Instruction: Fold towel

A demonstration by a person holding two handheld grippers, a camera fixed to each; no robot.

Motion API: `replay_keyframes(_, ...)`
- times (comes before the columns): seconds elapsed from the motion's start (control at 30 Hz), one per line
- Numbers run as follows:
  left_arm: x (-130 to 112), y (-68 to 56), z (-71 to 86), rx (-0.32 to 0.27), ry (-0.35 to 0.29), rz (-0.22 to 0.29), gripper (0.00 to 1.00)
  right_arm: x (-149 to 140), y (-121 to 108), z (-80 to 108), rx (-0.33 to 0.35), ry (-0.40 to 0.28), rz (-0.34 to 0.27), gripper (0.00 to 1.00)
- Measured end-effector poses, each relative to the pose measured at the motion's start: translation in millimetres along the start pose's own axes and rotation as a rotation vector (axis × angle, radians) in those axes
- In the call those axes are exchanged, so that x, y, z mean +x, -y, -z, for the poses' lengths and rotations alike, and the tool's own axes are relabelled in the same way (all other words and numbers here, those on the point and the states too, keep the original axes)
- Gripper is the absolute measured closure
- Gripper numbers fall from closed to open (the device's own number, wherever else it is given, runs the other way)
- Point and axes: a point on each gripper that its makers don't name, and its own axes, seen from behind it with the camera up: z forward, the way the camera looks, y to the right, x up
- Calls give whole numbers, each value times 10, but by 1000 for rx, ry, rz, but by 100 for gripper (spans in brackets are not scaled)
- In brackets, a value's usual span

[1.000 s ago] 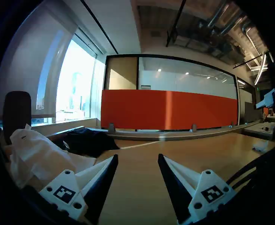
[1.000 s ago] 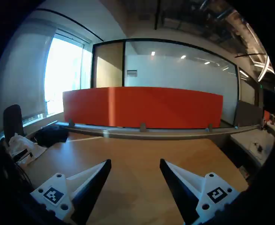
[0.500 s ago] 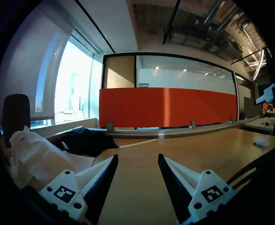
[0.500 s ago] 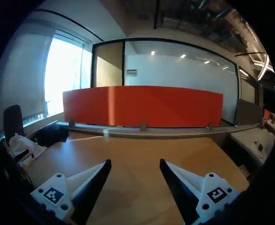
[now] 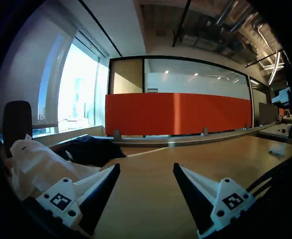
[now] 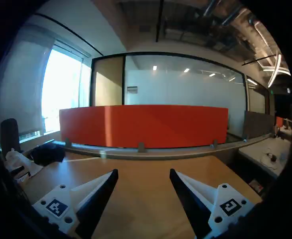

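A crumpled white cloth-like heap [image 5: 38,169] lies on the wooden table [image 5: 153,199] at the left, just beyond my left gripper's left finger [image 5: 88,191]. Behind it rests a dark heap of fabric [image 5: 91,149]. My left gripper [image 5: 146,165] is open above bare table, with nothing between its fingers. In the right gripper view, my right gripper [image 6: 143,170] is also open over bare wood, holding nothing. There the white heap [image 6: 20,163] and the dark fabric [image 6: 47,153] sit far off at the left edge of the table [image 6: 146,199].
An orange divider panel [image 5: 177,113] on a grey rail runs along the table's far edge. A black chair back [image 5: 16,123] stands at the left by the bright window [image 5: 76,99]. A small white object [image 5: 279,149] lies at the right. Another desk [image 6: 265,149] stands to the right.
My left gripper's fingers have spread a little wider. The right gripper view has tilted upward, so the orange divider sits lower in it. Both grippers stay empty.
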Motion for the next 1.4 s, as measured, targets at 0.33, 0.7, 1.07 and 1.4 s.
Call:
replay_keyframes(0.33,-10,10,2,0,0,-2,1,-242,-351,-28,-49,-47,-41,0)
replay_keyframes(0.7,-22,9,0,0,-1,0,1,-784,-430,-68,-65,-61,-87,1)
replay_keyframes(1.07,-30,21,4,0,-1,-1,1,-1063,-452,-77,-56,-78,-102,1)
replay_keyframes(1.4,-27,11,2,0,-1,-1,1,-1248,-468,-26,-60,-74,-84,1)
